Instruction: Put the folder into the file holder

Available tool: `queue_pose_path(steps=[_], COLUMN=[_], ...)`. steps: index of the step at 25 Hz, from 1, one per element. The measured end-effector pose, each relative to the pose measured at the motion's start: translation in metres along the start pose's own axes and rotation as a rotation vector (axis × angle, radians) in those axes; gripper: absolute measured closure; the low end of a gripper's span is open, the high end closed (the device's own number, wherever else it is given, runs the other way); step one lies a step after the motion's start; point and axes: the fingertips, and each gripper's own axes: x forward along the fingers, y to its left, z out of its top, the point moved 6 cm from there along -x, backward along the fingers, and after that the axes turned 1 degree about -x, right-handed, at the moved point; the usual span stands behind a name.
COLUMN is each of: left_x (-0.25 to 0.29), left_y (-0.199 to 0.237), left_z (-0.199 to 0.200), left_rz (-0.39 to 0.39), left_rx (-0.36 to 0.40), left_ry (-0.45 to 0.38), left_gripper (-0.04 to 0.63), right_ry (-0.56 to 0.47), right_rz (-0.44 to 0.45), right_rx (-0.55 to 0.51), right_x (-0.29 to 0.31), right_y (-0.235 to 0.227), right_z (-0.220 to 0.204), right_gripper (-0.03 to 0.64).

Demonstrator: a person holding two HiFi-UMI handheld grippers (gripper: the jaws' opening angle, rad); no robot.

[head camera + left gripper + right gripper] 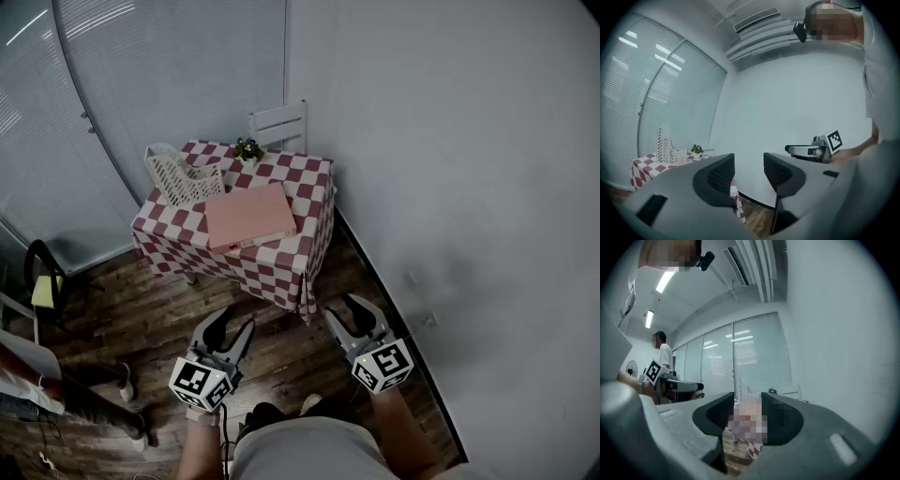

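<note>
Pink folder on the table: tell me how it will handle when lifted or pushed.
The pink folder looks thick and boxy, so probably stiff, not floppy. Its smooth cover may slip. Lying flat on the tablecloth, it should slide, not tip.

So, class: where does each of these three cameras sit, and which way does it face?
Head view: on the head, steeply down at checked table, folder, file holder; left gripper, right gripper, forearms show.
Left gripper view: on the left gripper, level toward the white wall; own fingers, torso show.
Right gripper view: on the right gripper, level toward the blinds; own fingers show.
Shared: all see the table.
</note>
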Motion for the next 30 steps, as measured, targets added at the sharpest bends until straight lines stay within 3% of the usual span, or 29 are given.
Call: queue_pose_path(steps=[8, 19, 24, 30], left_x=[0.026, 0.060, 0.074, 0.096], left_y=[-0.003, -0.012, 0.017, 0.081], left_z=[-0.010, -0.028, -0.036, -0.032], left_rz=[0.044, 0.079, 0.102, 0.145], left_rx=[-0.008, -0.020, -0.059, -0.108], left_ry=[0.002, 0.059, 0.066, 0.042], left_gripper=[0.423, 0.420, 0.417, 0.411], right_ry=[-0.004, -0.002, 0.027, 0.074], right_rz=[-0.009, 0.052, 0.074, 0.109], right_rx=[0.023, 0.095, 0.082, 0.065], right_x=[-0.003, 0.007, 0.039, 0.115], right_y=[-0.035, -0.073, -0.081, -0.092], right_z=[-0.008, -0.024, -0.028, -0.026], right_gripper=[0.437, 0.437, 0.437, 0.437])
